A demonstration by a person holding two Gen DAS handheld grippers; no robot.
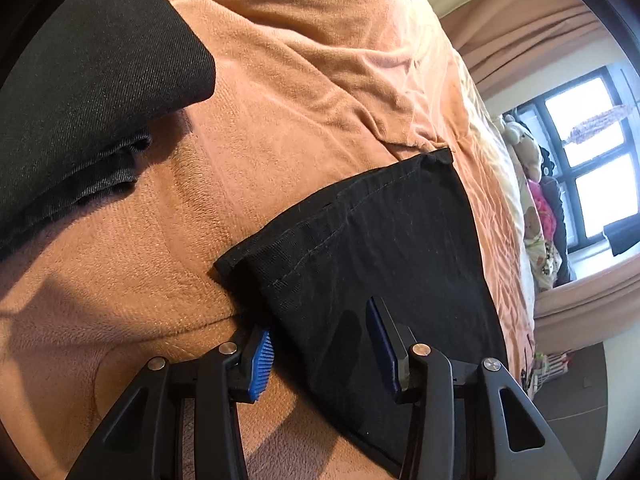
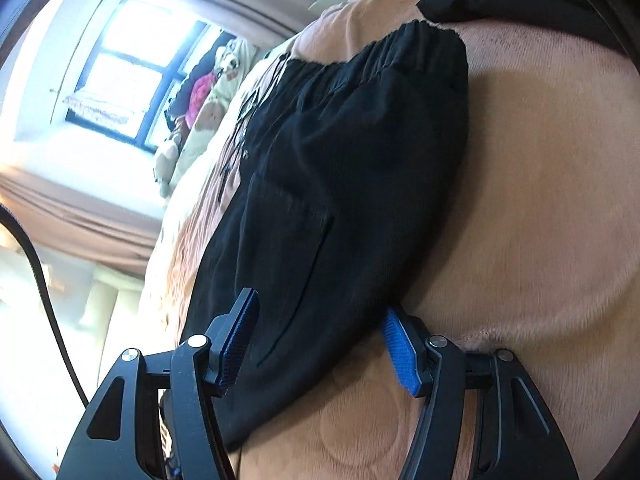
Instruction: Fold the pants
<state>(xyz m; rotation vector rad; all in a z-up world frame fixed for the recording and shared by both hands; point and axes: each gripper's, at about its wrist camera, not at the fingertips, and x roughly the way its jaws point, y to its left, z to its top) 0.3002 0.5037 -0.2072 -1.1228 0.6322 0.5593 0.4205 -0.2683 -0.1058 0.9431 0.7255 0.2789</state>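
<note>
Black woven pants (image 1: 372,240) lie flat on the bed's orange blanket (image 1: 300,80); each hand-held gripper, left (image 1: 320,344) at the hem end and right (image 2: 316,340) nearer the far waistband (image 2: 404,52), straddles an edge, fingers apart. Likely light, limp and non-slip: best pinched at hem corners and waistband.

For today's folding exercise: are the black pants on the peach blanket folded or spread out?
Spread out: the black fabric pants lie lengthwise on the peach fleece blanket, from elastic waistband to hem.

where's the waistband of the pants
In the right wrist view the gathered waistband lies at the top, on the orange blanket, far from the right gripper.
</note>
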